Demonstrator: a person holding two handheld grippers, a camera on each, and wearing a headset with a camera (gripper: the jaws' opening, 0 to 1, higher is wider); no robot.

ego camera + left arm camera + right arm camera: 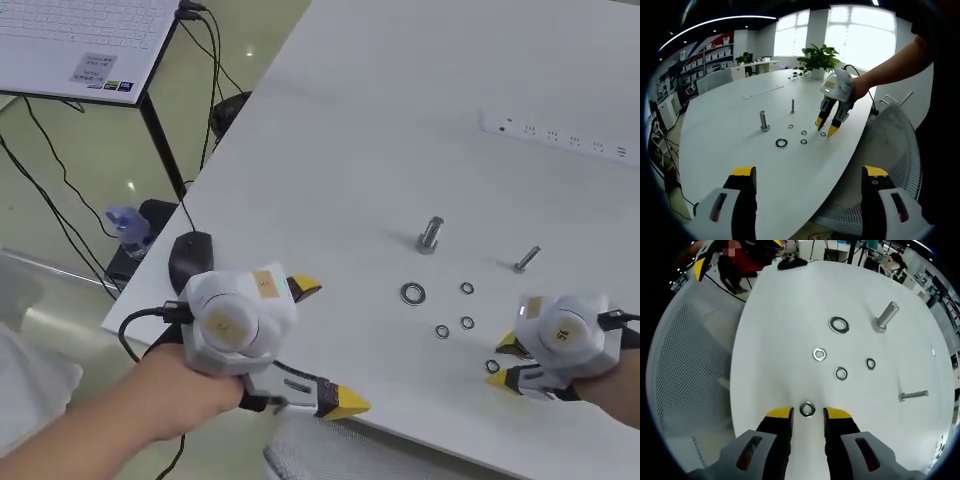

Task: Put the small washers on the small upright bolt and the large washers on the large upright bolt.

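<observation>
White table (400, 120), power strip (555, 138) near far edge. Right gripper (807, 415) part-open, jaws astride a small washer (807, 409). Left gripper (808, 172) wide open, empty.

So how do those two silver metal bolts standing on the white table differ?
The thick silver metal bolt is far stouter than the thin silver metal bolt. The thick bolt rests on a broad head, the thin bolt on a small one. Both stand upright, head down, on the white table, with no washers on them.
</observation>
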